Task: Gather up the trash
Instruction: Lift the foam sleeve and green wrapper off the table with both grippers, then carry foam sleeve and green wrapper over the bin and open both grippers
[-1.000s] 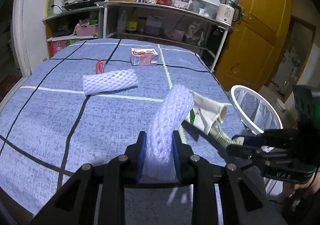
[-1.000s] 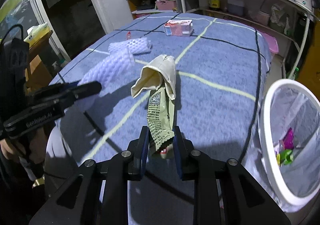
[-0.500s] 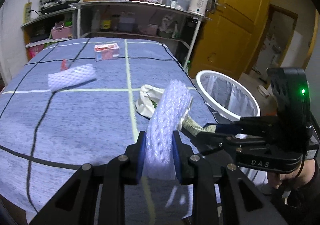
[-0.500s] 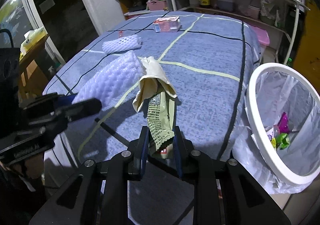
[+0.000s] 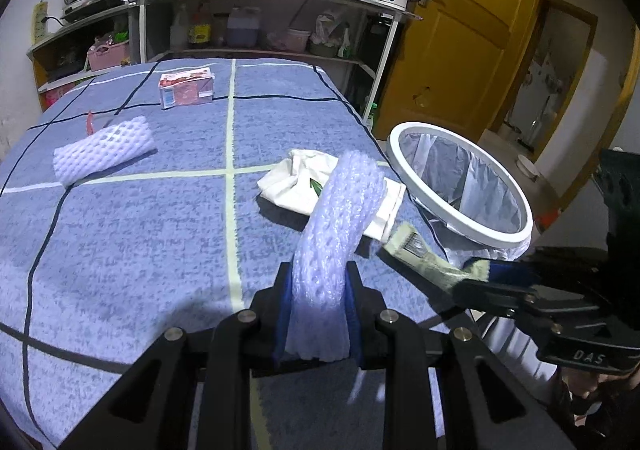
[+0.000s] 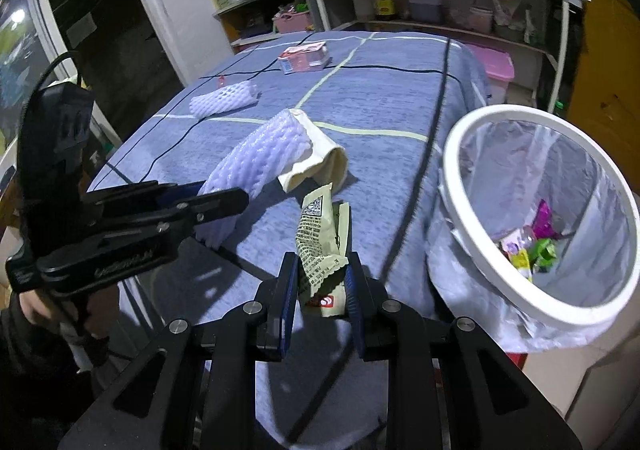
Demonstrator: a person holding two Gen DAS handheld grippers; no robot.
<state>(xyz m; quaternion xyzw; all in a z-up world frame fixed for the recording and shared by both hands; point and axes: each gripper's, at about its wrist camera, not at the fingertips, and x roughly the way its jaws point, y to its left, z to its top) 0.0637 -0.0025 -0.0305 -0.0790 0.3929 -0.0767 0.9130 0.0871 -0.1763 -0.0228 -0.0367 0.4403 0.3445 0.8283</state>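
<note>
Blue patchwork cloth with dark and pale lines covers the table [image 5: 120, 234], and both hand-held tools work at its near corner. Closest to the left camera, the left gripper [image 5: 318, 314] has its fingers clamped on one end of a pale lilac foam fruit net [image 5: 340, 218], which arches up and away from the jaws. Just beside it, the right gripper [image 6: 322, 290] is pressed shut on the bottom end of a cream printed snack wrapper [image 6: 318, 238]; its long axis points forward, toward a cream folded cloth-like piece [image 6: 320, 158] lying on the table.

To the right of both grippers, past the table edge, stands the white-rimmed bin with a thin plastic liner [image 6: 452, 154], already holding some coloured scraps. I judge the right hand is nearer to it, so the wrapper needs only a short move sideways over the rim.

Farther back lie a second white foam net [image 5: 104, 146] and a pink flat carton [image 5: 186, 90], both untouched.
</note>
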